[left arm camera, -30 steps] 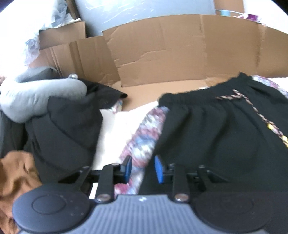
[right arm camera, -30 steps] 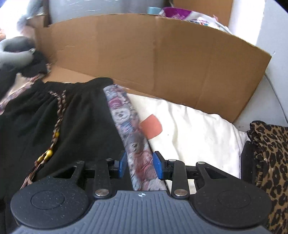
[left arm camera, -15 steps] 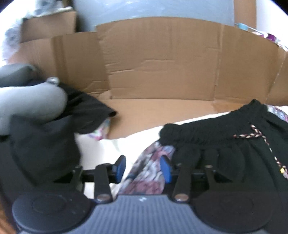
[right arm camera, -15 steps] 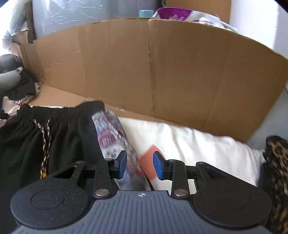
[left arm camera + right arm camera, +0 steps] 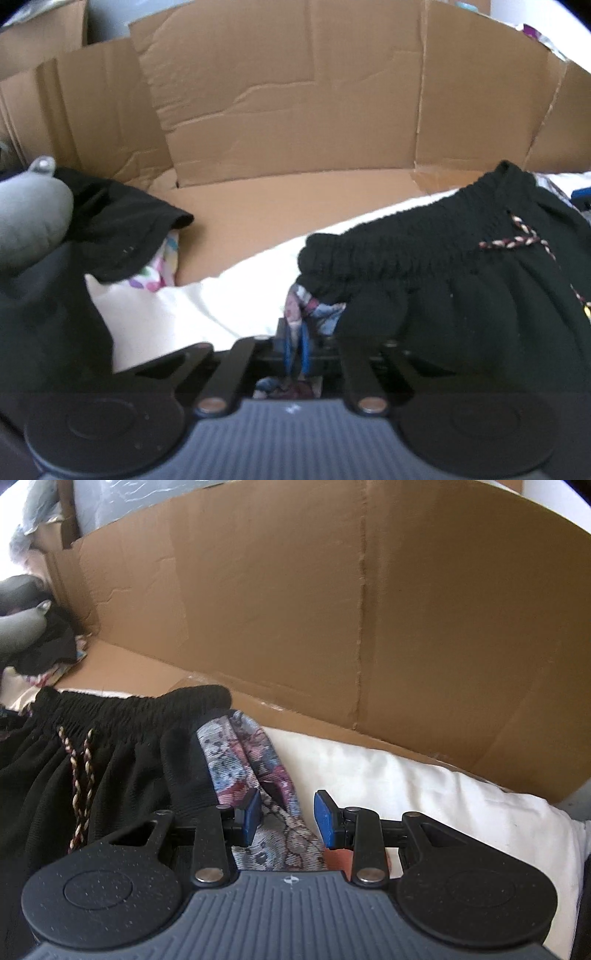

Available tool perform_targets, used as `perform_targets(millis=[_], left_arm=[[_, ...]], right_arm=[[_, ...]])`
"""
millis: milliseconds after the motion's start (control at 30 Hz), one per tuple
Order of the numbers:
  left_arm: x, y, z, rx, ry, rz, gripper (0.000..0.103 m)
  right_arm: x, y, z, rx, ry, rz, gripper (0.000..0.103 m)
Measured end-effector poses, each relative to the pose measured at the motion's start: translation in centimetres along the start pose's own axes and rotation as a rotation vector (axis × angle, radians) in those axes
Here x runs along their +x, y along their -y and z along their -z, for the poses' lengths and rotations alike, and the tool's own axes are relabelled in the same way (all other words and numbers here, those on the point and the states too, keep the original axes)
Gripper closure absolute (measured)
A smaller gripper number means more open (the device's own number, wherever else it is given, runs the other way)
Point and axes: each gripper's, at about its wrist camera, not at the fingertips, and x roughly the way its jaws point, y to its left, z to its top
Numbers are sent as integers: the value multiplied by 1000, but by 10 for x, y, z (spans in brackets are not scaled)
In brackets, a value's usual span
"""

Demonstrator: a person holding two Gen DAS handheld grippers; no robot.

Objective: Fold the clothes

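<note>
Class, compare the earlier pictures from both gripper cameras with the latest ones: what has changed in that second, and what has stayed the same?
Both grippers advanced toward the waistband of the black shorts. The left gripper has just closed its jaws on the patterned fabric under the shorts. The right gripper kept its jaws open, straddling that patterned fabric without pinching it. The shorts, white bedding and cardboard stayed put.

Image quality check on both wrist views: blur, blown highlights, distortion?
Left wrist: soft throughout, the black elastic-waist shorts lose their texture, the white bedding is nearly blown out, and the brown cardboard wall bows with fisheye. Right wrist: sharper, the patterned floral fabric is legible, there is glare top left, and the corners are vignetted.
</note>
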Motion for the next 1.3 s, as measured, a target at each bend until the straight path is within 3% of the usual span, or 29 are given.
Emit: perform_targets(millis=[300, 533, 700, 833, 867, 900, 933, 1167, 1300], left_arm=[[-1, -13, -13, -40, 51, -78, 98], [14, -14, -14, -82, 23, -96, 98], [10, -20, -17, -119, 5, -90, 89], [-14, -23, -20, -148, 46, -111, 86], [-21, -23, -21, -151, 62, -116, 86], [-27, -24, -22, -152, 77, -118, 86], [-32, -23, -23, -149, 88, -117, 86], [-36, 8, -23, -76, 81, -20, 86], [-9, 19, -14, -68, 26, -22, 86]], right_arm=[[5, -4, -19, -58, -15, -49, 64], [14, -11, -29, -55, -18, -75, 64], [28, -12, -35, -8, -34, -102, 64], [40, -17, -37, -24, -59, -126, 64], [43, -18, -36, -36, -69, -127, 66], [45, -20, -36, -48, -79, -128, 86], [47, -21, -35, -59, -85, -125, 96], [47, -30, -41, -119, -35, -34, 100], [43, -28, -41, -105, -44, -55, 94]])
